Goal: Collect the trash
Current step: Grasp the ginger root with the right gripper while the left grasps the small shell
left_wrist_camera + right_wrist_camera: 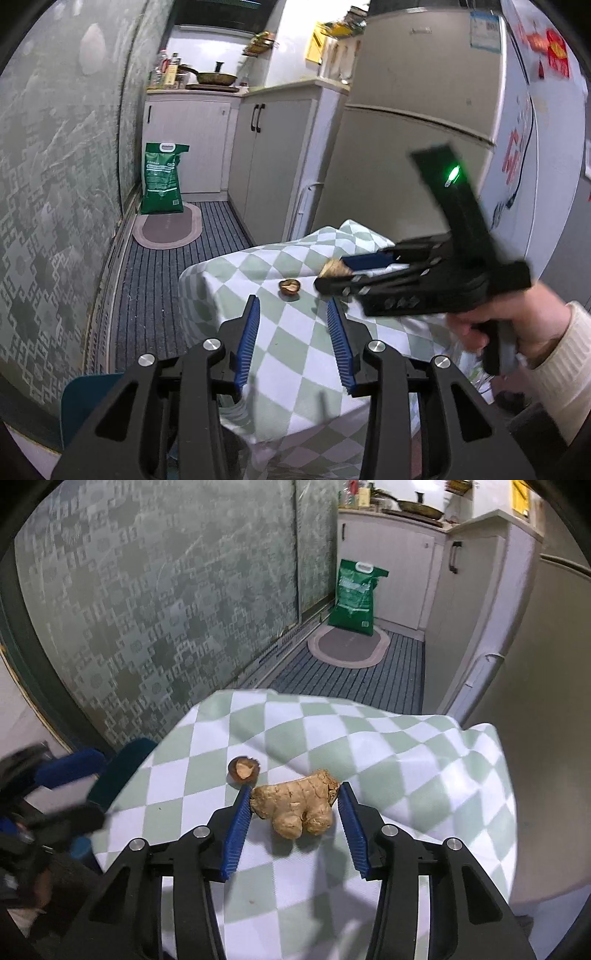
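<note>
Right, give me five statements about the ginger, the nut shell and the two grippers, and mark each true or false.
1. The right gripper has its open fingers on either side of the ginger piece. True.
2. The left gripper is shut on the nut shell. False: it is open and holds nothing; the shell lies on the cloth ahead of it.
3. The nut shell sits beside the ginger piece on the checked tablecloth. True.
4. The green bag stands on the table. False: it stands on the floor by the white cabinets.
5. The tablecloth is red and white. False: it is pale green and white.
</note>
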### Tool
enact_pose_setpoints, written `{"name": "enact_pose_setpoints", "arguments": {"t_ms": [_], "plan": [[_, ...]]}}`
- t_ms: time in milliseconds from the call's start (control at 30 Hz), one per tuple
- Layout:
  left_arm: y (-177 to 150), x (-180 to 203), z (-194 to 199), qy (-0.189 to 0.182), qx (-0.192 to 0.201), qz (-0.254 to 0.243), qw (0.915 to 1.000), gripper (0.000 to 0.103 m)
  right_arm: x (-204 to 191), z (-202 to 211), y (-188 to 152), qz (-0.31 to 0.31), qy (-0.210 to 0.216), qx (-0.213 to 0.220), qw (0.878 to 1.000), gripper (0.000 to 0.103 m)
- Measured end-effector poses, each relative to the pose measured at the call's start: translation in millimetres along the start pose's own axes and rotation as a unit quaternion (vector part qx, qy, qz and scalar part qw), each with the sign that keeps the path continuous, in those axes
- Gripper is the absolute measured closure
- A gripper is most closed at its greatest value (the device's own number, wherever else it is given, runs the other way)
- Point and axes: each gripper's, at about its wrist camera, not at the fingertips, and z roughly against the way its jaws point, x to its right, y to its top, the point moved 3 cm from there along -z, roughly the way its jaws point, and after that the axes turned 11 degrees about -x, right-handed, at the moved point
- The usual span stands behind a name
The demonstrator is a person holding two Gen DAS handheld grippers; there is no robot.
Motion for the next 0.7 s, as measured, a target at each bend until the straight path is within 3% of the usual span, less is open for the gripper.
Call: {"name": "enact_pose_setpoints", "arguments": {"t_ms": [233, 333, 567, 667, 700], "plan": [[14, 12, -45, 0.036, -0.075, -0.014, 0.9964, 0.063, 31, 40, -6, -0.047, 0.013, 0.043, 0.998, 0.055], [25, 21, -63, 0.061, -0.103, -0.046, 0.9917, 0.063, 44, 49, -7, -0.061, 0.016, 0.053, 0.997, 0.055], [43, 21, -95, 0.072, -0.151, -0.047, 0.9848, 0.063, 58, 58, -13, -0.078, 0.026, 0.064, 0.995, 0.055], [47, 18, -107, 0.077, -0.168, -0.043, 0.9819, 0.069, 59, 62, -12, -0.081, 0.030, 0.069, 0.994, 0.055], [47, 16, -111, 0.076, -0.173, -0.042, 0.9811, 0.077, 60, 63, -12, -0.081, 0.032, 0.072, 0.994, 0.055]]}}
